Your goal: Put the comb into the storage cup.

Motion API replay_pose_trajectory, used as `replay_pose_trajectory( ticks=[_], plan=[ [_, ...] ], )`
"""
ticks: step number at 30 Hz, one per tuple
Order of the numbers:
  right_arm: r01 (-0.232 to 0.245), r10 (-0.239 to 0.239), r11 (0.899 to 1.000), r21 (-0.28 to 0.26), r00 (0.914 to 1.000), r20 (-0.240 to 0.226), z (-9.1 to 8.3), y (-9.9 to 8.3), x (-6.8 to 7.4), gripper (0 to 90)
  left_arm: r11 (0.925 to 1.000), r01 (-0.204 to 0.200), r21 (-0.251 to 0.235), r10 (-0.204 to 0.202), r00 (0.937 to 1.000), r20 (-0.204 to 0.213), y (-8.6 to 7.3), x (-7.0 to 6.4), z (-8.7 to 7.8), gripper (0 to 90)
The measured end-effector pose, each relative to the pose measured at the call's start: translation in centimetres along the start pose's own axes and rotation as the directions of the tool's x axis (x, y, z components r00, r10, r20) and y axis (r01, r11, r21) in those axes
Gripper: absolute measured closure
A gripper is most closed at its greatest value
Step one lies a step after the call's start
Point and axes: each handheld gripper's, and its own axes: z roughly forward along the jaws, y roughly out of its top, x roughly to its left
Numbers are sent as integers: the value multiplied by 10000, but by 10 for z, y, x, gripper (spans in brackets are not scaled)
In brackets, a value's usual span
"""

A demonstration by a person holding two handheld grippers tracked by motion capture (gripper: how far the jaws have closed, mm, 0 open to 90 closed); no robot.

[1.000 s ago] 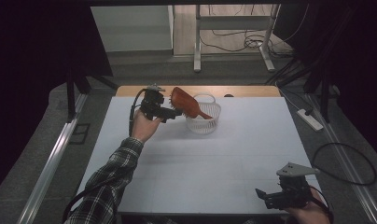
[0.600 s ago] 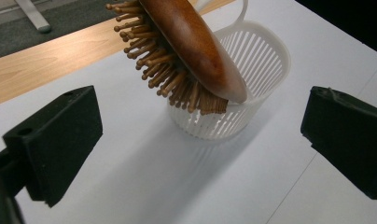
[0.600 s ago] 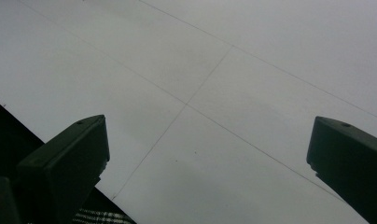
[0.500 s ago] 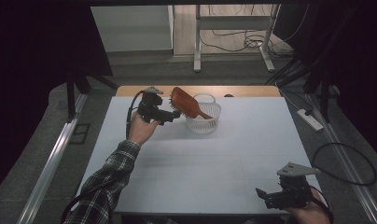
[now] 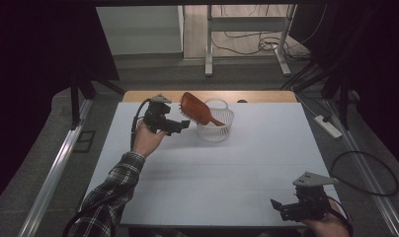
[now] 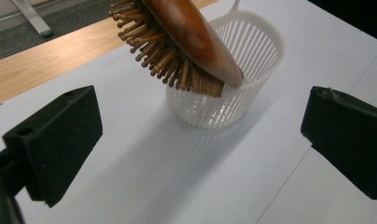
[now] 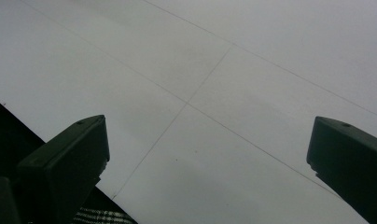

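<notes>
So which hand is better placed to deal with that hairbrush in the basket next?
Left, probably. The left gripper hangs open beside the white basket, facing the hairbrush. The right gripper sits open at the table's near edge, far off.

Hairbrush (image 6: 186, 37) head cut off by the left gripper view's top edge, its handle hidden inside the basket (image 6: 252, 70), basket floor unseen behind ribbed wall

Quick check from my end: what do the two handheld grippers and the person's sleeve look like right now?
Both grippers are black. The left gripper and the right gripper each carry a grey three-cornered plate on top and end in two blocky black jaws with square, foam-like pads. A black cable trails from the left one. The left sleeve is dark plaid with light checks.
</notes>
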Motion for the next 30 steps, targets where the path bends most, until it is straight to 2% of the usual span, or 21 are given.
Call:
replay_pose_trajectory(
  ticks=[8,18,30],
  plan=[
    [18,-18,10000,31,10000,1,0,0,0,0,9998,-87,-166,85,9999,-95,-7,0,-8,0],
    [56,-56,10000,67,10000,20,1,0,0,0,9997,113,-193,-110,9998,166,-18,3,-15,0],
    [64,-64,9999,82,10000,57,1,0,1,0,9999,-41,-152,43,9999,110,-28,-1,-22,0]
  ],
)
